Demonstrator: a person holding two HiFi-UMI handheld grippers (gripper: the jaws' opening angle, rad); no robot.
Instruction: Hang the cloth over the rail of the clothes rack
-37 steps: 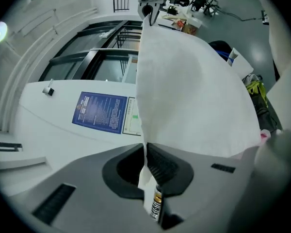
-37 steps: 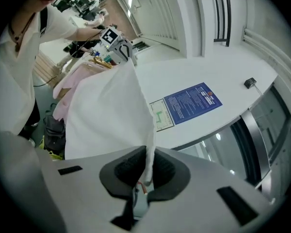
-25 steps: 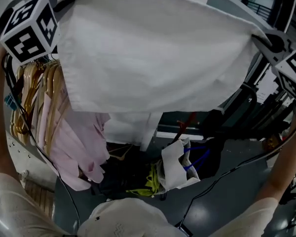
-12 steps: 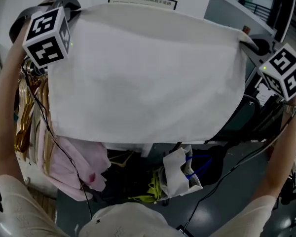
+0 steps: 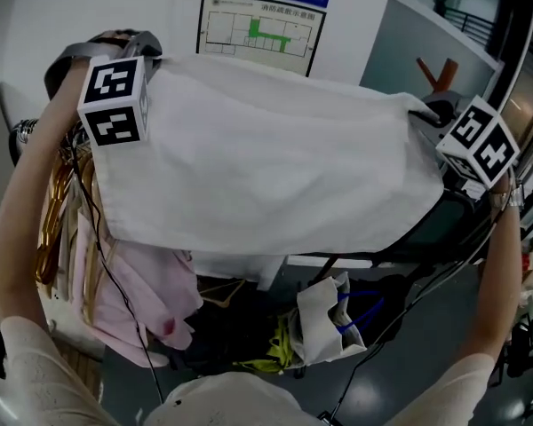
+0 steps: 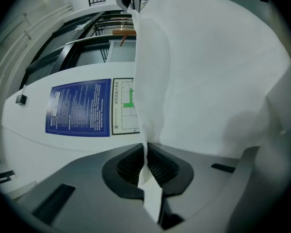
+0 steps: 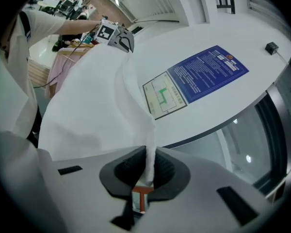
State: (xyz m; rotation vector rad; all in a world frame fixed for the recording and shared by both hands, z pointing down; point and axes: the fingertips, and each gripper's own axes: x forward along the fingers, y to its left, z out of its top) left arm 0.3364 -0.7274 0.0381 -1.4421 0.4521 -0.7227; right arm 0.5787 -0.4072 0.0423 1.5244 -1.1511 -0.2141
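A white cloth [image 5: 275,167] is stretched wide between my two grippers, held up above the clothes rack. My left gripper [image 5: 147,53] is shut on its far left corner, and the pinched hem shows between the pads [image 6: 146,166]. My right gripper [image 5: 423,110] is shut on the far right corner, where the cloth edge runs down into the pads [image 7: 148,171]. The cloth sags slightly and hangs toward me. It hides most of the rack's rail; only a metal end [image 5: 22,133] shows at the left, by the hanger hooks.
Wooden hangers [image 5: 53,229] and a pink garment [image 5: 138,291] hang at the left under the cloth. Dark garments [image 5: 435,224] fill the right side. A white bag [image 5: 320,318] and a yellow item [image 5: 280,340] lie on the floor. Behind the cloth, the wall carries a floor-plan notice [image 5: 260,32].
Both grippers have carried the cloth forward, away from the head camera and lower in its view. The marker cubes have drawn inward, and the wall notice now shows above the cloth.
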